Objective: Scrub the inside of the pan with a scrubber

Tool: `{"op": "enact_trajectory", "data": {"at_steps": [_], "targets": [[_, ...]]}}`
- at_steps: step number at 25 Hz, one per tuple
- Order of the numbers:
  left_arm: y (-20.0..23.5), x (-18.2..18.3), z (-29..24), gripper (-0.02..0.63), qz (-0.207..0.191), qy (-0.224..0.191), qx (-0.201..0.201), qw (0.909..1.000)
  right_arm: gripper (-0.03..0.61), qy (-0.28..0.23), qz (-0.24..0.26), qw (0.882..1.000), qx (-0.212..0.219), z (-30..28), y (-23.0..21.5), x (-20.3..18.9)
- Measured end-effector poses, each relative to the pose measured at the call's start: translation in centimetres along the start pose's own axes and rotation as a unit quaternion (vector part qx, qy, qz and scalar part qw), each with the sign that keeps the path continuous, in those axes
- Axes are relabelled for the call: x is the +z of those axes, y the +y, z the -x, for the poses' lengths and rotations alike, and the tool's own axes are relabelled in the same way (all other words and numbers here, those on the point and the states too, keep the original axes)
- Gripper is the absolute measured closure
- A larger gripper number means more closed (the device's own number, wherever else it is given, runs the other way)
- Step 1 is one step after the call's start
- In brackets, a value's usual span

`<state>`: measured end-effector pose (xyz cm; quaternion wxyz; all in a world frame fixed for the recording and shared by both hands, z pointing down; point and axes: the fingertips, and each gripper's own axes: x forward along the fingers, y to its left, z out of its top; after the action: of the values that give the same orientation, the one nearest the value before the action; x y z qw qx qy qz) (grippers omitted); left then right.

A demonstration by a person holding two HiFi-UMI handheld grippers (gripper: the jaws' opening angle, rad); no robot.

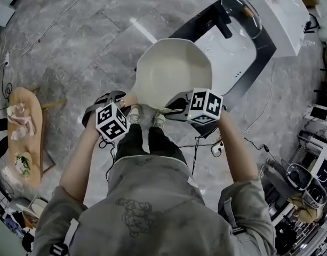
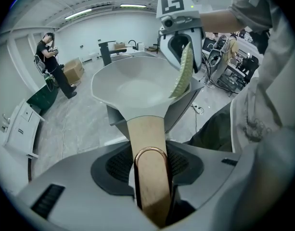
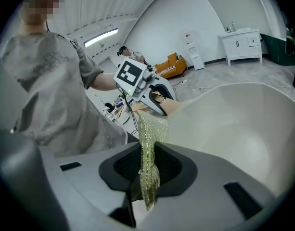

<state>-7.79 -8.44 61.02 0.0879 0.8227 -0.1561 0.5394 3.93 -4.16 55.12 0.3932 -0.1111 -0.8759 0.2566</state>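
A person holds a cream pan (image 1: 173, 76) in the air above a grey stone floor (image 1: 72, 41), with the left hand-held gripper (image 2: 149, 177) clamped on the pan's wooden handle (image 2: 146, 138). The right hand-held gripper (image 3: 145, 177) is closed on a flat, glittery yellow-green scrubber (image 3: 148, 148), which stands at the pan's near right rim, close to the handle. Whether it touches the rim cannot be told. A second person (image 2: 53, 61) stands at the far left of the room.
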Motion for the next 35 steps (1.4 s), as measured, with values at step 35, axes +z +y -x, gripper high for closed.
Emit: {"op": "enact_trajectory", "data": {"at_steps": [35], "targets": [[-0.1,0.2,0.1,0.430,-0.003,-0.017,-0.004,0.9998,0.489,0.035,0.088,0.773,-0.627,11.3,-20.2,1.4]]}}
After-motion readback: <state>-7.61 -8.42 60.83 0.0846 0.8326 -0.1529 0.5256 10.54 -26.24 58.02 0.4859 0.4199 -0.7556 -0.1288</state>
